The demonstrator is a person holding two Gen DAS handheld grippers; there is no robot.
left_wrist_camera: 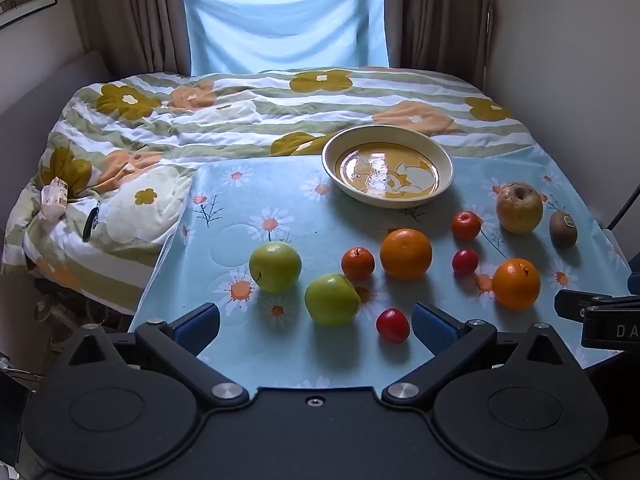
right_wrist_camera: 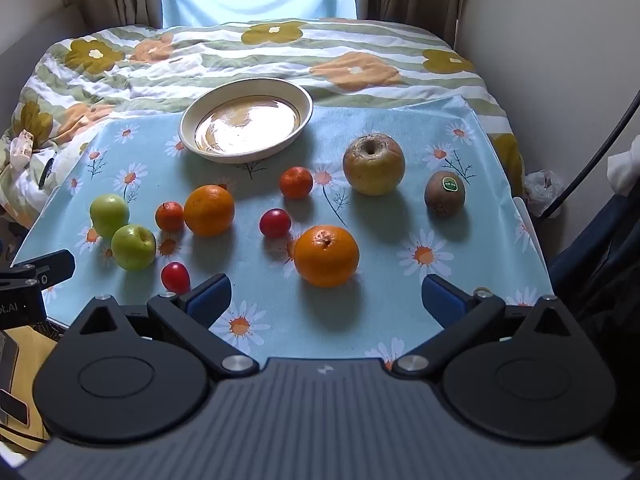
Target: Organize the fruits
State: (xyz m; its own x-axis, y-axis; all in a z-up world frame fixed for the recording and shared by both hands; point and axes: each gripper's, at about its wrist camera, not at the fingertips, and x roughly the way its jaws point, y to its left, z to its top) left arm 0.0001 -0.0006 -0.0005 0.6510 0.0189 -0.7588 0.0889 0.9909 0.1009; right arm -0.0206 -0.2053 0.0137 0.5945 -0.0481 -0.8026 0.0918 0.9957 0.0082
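Hovering above the near edge of a daisy-print cloth [left_wrist_camera: 248,208], the left gripper [left_wrist_camera: 316,326] has its blue pads spread wide with nothing between them, and the right gripper [right_wrist_camera: 326,296] hangs just the same, jaws wide and empty. Fruit lies scattered over the cloth, none of it in the bowl [right_wrist_camera: 246,120], which sits empty at the far edge next to a flowered quilt [left_wrist_camera: 200,112]. Nearest the left gripper are a green apple [left_wrist_camera: 332,300] and a small red plum [left_wrist_camera: 393,325]; a second green apple [left_wrist_camera: 275,267] lies just beyond to the left. Behind them a small tangerine [left_wrist_camera: 358,263] sits touching or almost touching a large orange [left_wrist_camera: 405,254]. In the right view a second orange [right_wrist_camera: 326,256] lies just ahead of the right gripper's open jaws, with another red plum [right_wrist_camera: 275,223] beyond it to the left and a second tangerine [right_wrist_camera: 296,183] further back. A yellowish, blemished apple [right_wrist_camera: 374,165] stands to the right of the bowl, and a kiwi [right_wrist_camera: 445,194] with a sticker lies near it, closer to the cloth's right edge.
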